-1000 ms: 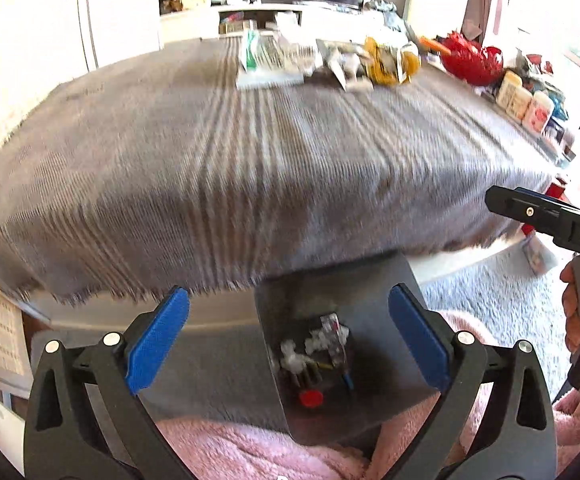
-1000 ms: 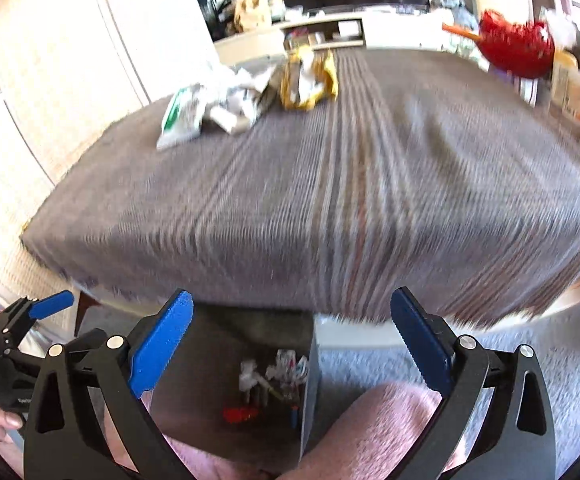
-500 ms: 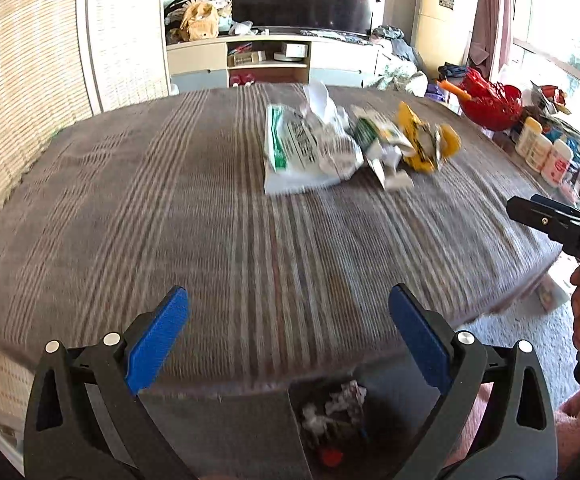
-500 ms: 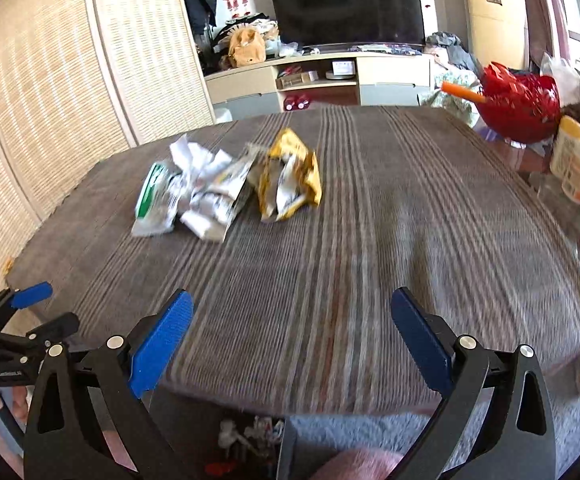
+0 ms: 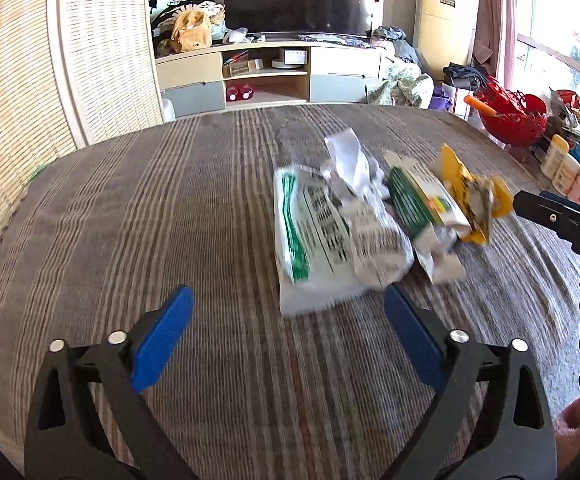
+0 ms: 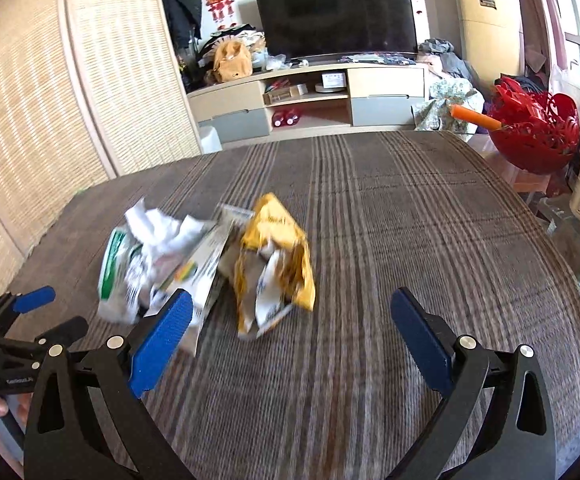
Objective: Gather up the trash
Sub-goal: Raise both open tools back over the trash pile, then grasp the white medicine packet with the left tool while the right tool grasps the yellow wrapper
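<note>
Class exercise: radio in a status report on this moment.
Left gripper empty, jaws closing; right gripper open, empty. Trash pile untouched on striped tablecloth. Nothing in the way.

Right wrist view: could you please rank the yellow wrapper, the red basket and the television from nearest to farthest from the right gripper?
From the right gripper:
1. Yellow wrapper: just ahead on the striped cloth, slightly left of centre.
2. Red basket: beyond the table's far right edge.
3. Television: farthest, on the cabinet against the back wall.
</note>
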Tool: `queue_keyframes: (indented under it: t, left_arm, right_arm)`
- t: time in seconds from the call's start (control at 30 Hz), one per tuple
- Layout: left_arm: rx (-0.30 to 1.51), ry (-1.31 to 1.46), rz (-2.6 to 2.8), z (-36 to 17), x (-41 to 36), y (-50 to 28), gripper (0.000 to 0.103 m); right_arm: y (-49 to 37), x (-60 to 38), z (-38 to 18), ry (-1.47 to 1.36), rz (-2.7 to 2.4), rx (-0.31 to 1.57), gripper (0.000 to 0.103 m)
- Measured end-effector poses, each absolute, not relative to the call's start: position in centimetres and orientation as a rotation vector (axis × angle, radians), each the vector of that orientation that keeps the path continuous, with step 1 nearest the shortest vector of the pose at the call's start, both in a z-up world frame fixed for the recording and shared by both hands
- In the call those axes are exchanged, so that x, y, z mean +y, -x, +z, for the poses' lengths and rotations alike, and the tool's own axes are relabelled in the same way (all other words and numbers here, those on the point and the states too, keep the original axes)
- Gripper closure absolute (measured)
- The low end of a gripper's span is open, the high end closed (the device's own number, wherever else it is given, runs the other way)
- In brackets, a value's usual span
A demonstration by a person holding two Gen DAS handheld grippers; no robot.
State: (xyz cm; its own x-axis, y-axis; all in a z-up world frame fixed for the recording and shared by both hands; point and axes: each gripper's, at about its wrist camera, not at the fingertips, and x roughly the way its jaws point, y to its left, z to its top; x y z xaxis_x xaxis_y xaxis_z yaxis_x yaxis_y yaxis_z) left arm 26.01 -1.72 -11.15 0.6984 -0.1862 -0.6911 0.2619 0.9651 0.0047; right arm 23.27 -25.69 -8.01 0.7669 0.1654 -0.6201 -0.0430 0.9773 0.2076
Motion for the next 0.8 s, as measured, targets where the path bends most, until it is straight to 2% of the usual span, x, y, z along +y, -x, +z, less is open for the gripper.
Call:
queue_keyframes:
  t: [0.13,0.23,0.43,0.5,0.53,0.6,0.63,0.67,0.7,0.73,0.8]
  left_arm:
    - [0.753,-0.096,-0.252,-11.3,-1.6,-28.3,0.020]
    - [0.779,-0.080,-0.270,-11.8,-1.5,-29.9,0.027]
    - [0.828,-0.116,-0.294,-13.2,-2.6,-32.0,0.031]
    - [0.831,-0.109,-0.316,-13.4,-2.8,-32.3,0.046]
    - [0.832,-0.107,-0.330,-13.4,-2.9,-32.3,0.051]
    - [0.825,-0.121,-0.347,-13.4,-3.4,-32.1,0.069]
    - [0.816,-0.136,-0.336,-13.4,-3.4,-32.1,0.073]
    - [0.801,-0.157,-0.313,-13.2,-3.6,-31.9,0.085]
    - [0.794,-0.161,-0.304,-13.1,-3.6,-31.9,0.088]
    - [0.793,-0.151,-0.310,-12.9,-3.5,-31.7,0.089]
    - [0.790,-0.144,-0.312,-12.7,-3.2,-31.3,0.090]
  right_arm:
    - [-25.2,-25.5,-8.3,-0.191,0.117,0.699,0.003]
    - [-26.6,-25.2,-8.8,-0.193,0.117,0.718,0.003]
    - [-27.9,-25.2,-10.3,-0.197,0.109,0.760,0.003]
    - [-28.1,-25.2,-10.7,-0.204,0.119,0.775,0.005]
    - [-28.2,-25.3,-10.8,-0.213,0.129,0.775,0.008]
    - [-28.2,-25.4,-10.7,-0.222,0.145,0.770,0.028]
    - [-28.3,-25.3,-10.8,-0.217,0.151,0.772,0.033]
    - [-28.3,-25.1,-10.8,-0.213,0.160,0.775,0.043]
    - [-28.2,-25.0,-10.8,-0.209,0.176,0.778,0.052]
    - [-28.1,-24.9,-10.7,-0.200,0.183,0.775,0.055]
    - [-27.5,-24.5,-10.4,-0.175,0.181,0.764,0.056]
